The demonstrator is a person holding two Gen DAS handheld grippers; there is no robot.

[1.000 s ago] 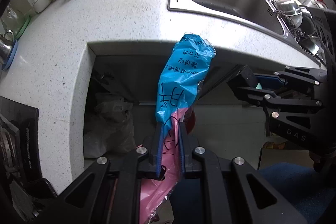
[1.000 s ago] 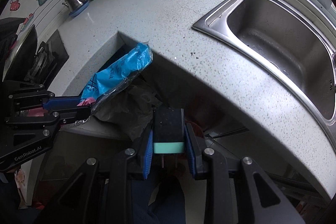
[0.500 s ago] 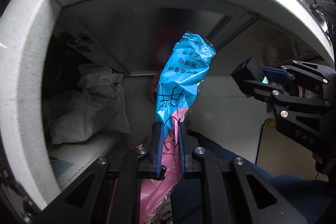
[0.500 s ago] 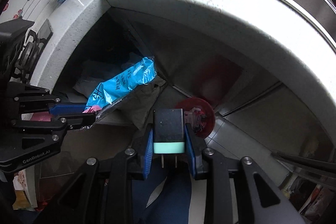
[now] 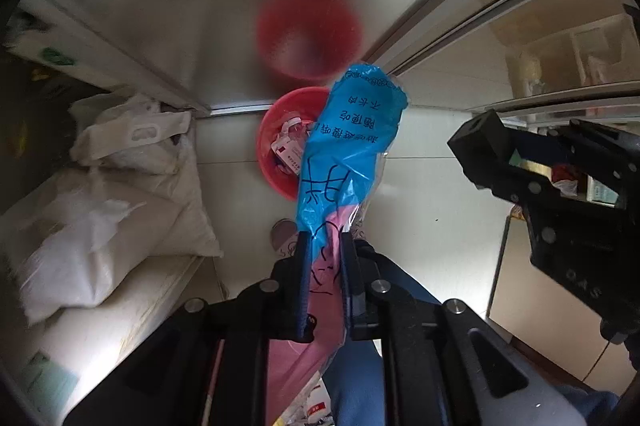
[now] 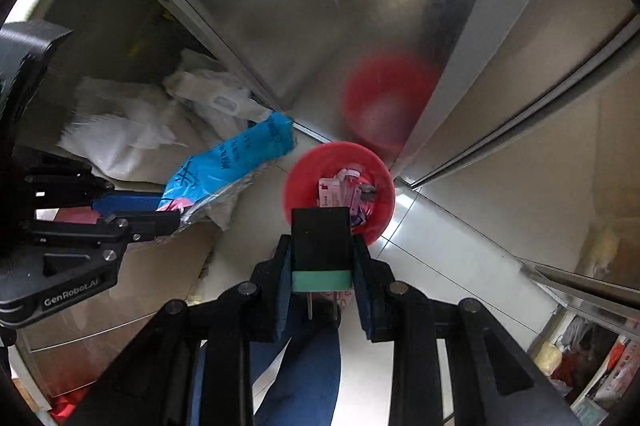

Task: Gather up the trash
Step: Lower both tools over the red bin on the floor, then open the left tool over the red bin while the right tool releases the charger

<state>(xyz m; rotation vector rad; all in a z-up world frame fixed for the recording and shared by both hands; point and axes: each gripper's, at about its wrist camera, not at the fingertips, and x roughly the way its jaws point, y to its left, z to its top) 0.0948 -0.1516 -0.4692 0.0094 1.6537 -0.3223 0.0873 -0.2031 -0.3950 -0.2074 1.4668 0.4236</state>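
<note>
Left gripper (image 5: 323,246) pinches the blue wrapper (image 5: 348,142), right gripper (image 6: 322,254) clamps a black block (image 6: 320,238), both aimed at the red bin (image 6: 304,182) at twelve o'clock.

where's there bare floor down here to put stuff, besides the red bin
Bare pale tile floor lies right of the red bin, up to the metal cabinet door. Left is crowded: white sacks fill the cabinet. The bin already holds trash.

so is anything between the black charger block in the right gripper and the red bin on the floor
Nothing visible. The black plug-in charger block hangs in the right gripper right over the round red plastic bin, which already holds trash. The blue plastic wrapper sits off to the side.
</note>
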